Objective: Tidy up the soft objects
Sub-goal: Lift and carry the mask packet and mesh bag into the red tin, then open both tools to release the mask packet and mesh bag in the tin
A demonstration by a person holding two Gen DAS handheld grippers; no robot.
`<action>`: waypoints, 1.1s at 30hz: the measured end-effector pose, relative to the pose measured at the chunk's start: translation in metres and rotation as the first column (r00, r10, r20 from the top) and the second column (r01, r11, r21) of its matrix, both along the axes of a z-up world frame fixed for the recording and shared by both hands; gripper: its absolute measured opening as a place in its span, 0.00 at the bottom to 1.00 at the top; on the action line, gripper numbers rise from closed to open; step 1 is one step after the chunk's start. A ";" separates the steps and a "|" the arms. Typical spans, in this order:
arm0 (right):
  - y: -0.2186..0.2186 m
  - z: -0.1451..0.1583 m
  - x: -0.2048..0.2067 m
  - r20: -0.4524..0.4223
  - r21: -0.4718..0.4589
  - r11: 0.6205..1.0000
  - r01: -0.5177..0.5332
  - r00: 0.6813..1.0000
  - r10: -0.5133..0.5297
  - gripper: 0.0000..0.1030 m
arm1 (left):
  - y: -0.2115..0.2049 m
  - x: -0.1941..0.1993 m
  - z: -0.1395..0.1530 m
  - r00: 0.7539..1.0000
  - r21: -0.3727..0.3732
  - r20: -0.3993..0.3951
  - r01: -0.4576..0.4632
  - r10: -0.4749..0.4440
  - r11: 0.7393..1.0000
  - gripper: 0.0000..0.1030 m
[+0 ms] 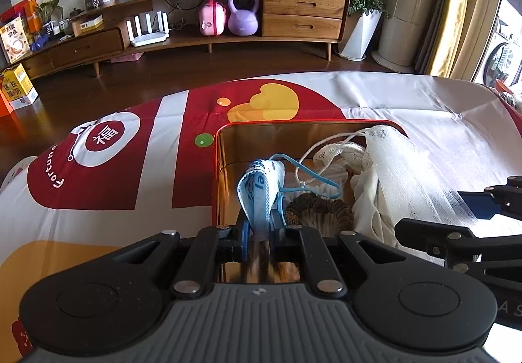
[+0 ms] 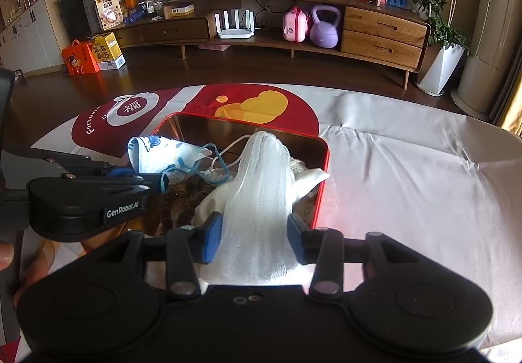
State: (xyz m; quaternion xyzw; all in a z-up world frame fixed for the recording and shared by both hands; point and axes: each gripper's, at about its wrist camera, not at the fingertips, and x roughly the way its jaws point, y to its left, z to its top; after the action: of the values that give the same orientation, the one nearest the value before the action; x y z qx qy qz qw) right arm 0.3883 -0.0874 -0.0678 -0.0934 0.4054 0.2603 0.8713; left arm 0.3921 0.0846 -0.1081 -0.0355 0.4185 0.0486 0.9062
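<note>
Right wrist view: the right gripper (image 2: 254, 240) stands with fingers apart around the mesh pouch (image 2: 259, 187), pads clear of it; the pouch runs straight ahead into the red tin (image 2: 321, 196). The left gripper (image 1: 259, 232), nearer the tin's left side, pinches the mask (image 1: 261, 190) above it.

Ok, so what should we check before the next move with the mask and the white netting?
1. Left gripper shut on the blue face mask: ok.
2. Mask above the red tin: ok.
3. Right gripper fingers apart around the white mesh cloth: ok, they look clear of it.
4. Mesh cloth fully inside the tin: not ok, its near end trails over the edge.
5. Mask ear loops free of the white cord: cannot tell.
</note>
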 end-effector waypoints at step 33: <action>-0.044 0.059 -0.065 0.067 0.120 0.992 -0.038 0.997 0.030 0.73 | -0.015 -0.077 0.050 0.994 -0.047 0.105 0.046 -0.041 0.998 0.57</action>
State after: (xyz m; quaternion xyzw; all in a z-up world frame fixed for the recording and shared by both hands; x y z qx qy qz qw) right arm 0.3237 -0.1317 -0.0086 -0.0557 0.3587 0.2963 0.8834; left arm 0.3154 0.0692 -0.0577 -0.0515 0.3726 0.0166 0.9264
